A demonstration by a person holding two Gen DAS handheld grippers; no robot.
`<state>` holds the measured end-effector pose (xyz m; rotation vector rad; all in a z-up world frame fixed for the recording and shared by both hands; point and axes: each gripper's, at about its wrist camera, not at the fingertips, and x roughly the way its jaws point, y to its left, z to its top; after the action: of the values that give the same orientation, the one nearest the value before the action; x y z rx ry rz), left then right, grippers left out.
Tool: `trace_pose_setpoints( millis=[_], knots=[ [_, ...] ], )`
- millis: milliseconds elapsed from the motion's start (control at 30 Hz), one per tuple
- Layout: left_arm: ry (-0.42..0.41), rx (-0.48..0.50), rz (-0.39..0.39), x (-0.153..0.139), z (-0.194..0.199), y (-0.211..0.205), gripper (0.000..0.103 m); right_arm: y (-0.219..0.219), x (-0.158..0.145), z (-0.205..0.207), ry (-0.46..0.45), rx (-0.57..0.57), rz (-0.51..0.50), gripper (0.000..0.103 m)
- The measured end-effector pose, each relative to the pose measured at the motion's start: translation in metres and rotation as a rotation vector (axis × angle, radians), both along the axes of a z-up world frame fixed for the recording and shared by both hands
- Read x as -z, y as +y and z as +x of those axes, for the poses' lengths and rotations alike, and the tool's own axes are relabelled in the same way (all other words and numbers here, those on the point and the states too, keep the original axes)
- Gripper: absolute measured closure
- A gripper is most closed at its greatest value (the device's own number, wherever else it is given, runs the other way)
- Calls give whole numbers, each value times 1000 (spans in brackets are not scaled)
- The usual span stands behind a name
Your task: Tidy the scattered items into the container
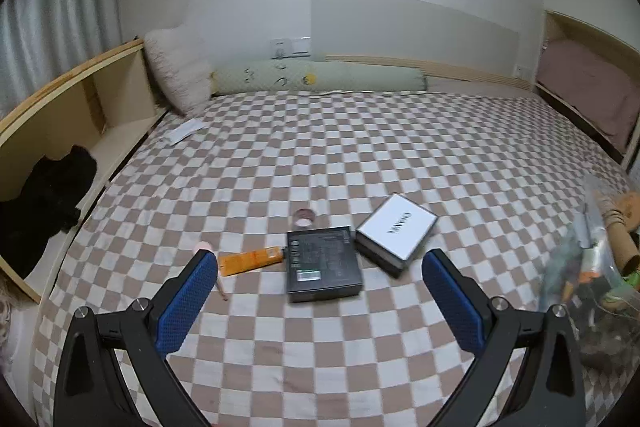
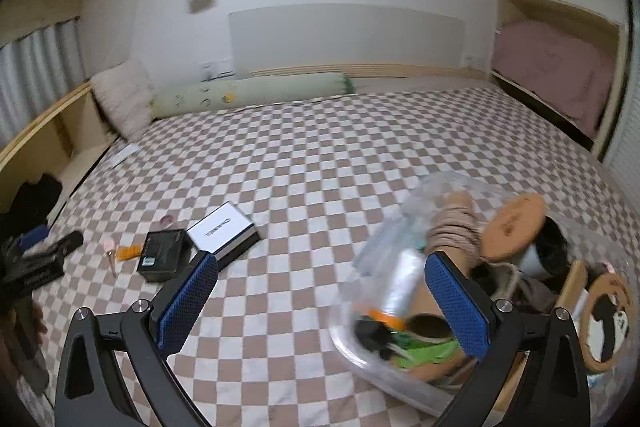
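Container point(image 2: 424, 211): a clear plastic tub lying at the right side of the bed point(image 1: 320, 155), already crowded with odds and ends, among them a roll of twine point(image 2: 454, 227), a cork lid point(image 2: 516, 223) and something green. Its wall looks thin and slick, and motion blur leaves its rim hard to make out, so it may be tipped rather than upright.

The scattered items sit together near the middle of the bed, well apart from the tub. The black box point(image 1: 324, 263) lies flat, with the white box point(image 1: 396, 227) just beside its right corner and tilted against the covers. Both look stiff and light; each is probably best taken across its short sides. The orange tube point(image 1: 250, 261) touches the black box's left edge; it is soft and would give under a squeeze, so the firmer cap end is the better hold. A small tape roll point(image 1: 304, 218) stands just behind the black box, and a thin pink stick point(image 1: 214, 267) lies beside the tube, partly hidden by a finger; it is slender and easy to miss.

The left claw point(image 1: 320, 267) is spread wide, holding nothing, with the black box between its fingers' line of sight. The right claw point(image 2: 320, 271) is likewise wide apart and empty, its right finger in front of the tub.
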<state>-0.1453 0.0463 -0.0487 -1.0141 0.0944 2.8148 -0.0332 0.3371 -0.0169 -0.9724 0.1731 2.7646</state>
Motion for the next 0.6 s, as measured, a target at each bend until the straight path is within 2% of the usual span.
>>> trace_pose_setpoints(
  millis=[133,233,367,533,600],
  knots=[
    [-26,-38,12,9,-14,-17,0,-19,5,-6,19,-34,11,0],
    [-49,-64,20,18,-25,-30,0,-32,13,-14,2,-71,8,0],
    [-83,-95,-22,37,-40,-46,0,-50,26,-23,-42,-111,41,0],
    [-128,-126,-52,65,-56,-65,0,-68,41,-32,-87,-151,32,0],
    [-144,-156,-74,78,-64,-74,17,-74,46,-34,-111,-171,32,0]
  ],
)
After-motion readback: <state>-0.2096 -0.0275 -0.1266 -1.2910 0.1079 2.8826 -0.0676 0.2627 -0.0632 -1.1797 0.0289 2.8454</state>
